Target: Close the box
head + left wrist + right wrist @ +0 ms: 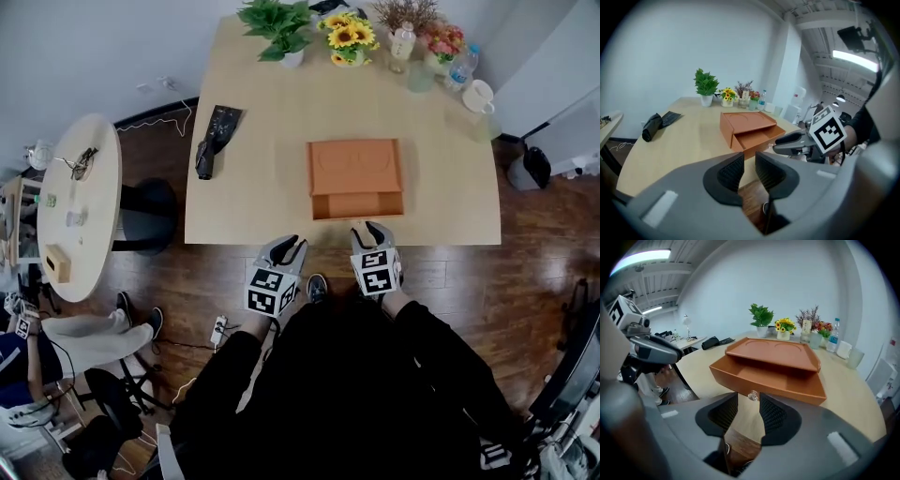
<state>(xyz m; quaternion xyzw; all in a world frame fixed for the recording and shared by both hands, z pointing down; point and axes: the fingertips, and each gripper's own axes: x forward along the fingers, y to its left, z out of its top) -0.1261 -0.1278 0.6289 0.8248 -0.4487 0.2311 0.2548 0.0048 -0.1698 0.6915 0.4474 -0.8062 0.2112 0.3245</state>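
An orange box (354, 165) lies on the light wooden table (253, 197), its drawer (356, 203) pulled out toward the near edge. In the right gripper view a small clear knob (753, 396) on the drawer front (768, 380) sits just past my right gripper (749, 401), in line with the gap between its jaws. Those jaws stand apart and do not touch it. My right gripper (367, 226) hovers at the table edge before the drawer. My left gripper (292, 242) hangs off the edge to the left, its jaws nearly together and holding nothing (749, 159).
A black folded pouch (214, 141) lies at the table's left side. Potted plants (278, 28), flowers (349, 37), a bottle (402, 42) and a white cup (478, 94) line the far edge. A round side table (80, 202) and a seated person (56, 347) are on the left.
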